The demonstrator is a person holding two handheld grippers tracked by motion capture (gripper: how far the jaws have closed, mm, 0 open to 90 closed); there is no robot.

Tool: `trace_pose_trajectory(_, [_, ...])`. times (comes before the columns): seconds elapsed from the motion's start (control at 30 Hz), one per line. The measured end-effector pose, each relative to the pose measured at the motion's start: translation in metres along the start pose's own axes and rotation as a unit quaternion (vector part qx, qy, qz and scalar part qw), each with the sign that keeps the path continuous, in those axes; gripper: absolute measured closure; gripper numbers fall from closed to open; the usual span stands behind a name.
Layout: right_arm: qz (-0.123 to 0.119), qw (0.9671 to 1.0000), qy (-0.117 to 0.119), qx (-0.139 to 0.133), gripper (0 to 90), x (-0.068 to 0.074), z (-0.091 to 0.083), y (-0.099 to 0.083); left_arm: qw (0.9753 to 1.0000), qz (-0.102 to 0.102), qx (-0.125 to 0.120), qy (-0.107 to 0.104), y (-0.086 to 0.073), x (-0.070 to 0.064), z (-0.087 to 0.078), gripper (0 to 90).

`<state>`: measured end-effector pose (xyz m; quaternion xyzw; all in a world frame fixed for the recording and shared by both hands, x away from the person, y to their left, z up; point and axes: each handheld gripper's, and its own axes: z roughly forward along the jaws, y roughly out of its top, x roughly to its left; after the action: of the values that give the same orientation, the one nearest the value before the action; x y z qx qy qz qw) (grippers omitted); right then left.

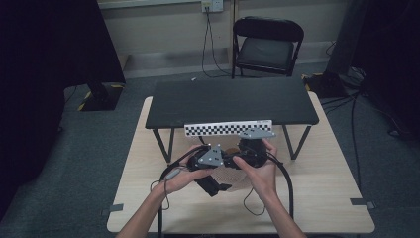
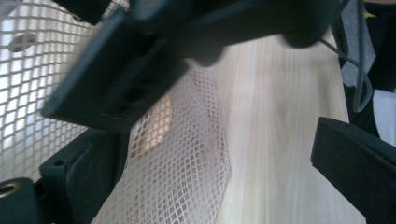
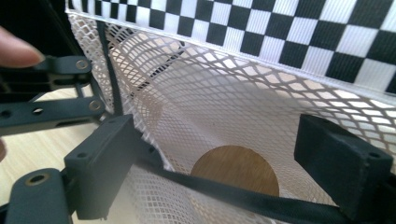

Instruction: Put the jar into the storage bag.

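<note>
White mesh bag (image 3: 224, 107) with a checkered rim (image 3: 299, 32) lies on the desk (image 1: 317, 198), between both grippers. Inside the bag, low down, rests a wooden disc (image 3: 236, 170). The right gripper (image 3: 219, 172) stands open at the bag's mouth, one jaw inside the bag; the left gripper (image 2: 201, 154) is open beside the bag. I think it is best to pinch the rim only, then spread the mouth slowly.
</note>
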<state>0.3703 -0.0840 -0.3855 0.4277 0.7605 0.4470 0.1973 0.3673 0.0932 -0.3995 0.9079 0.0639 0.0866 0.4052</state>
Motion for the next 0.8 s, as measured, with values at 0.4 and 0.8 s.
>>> trace_pose_trajectory(0.4, [-0.002,0.9998,-0.007,-0.018,10.9,-0.005,-0.016,0.000,0.9970,-0.036,-0.038,0.056,0.003,0.005,-0.008,3.5])
trace_pose_trajectory(0.8, [0.008,0.9985,-0.048,-0.023,4.3,-0.024,-0.031,-0.008,0.9933,-0.062,-0.039,0.089,0.004,-0.001,-0.008,2.4])
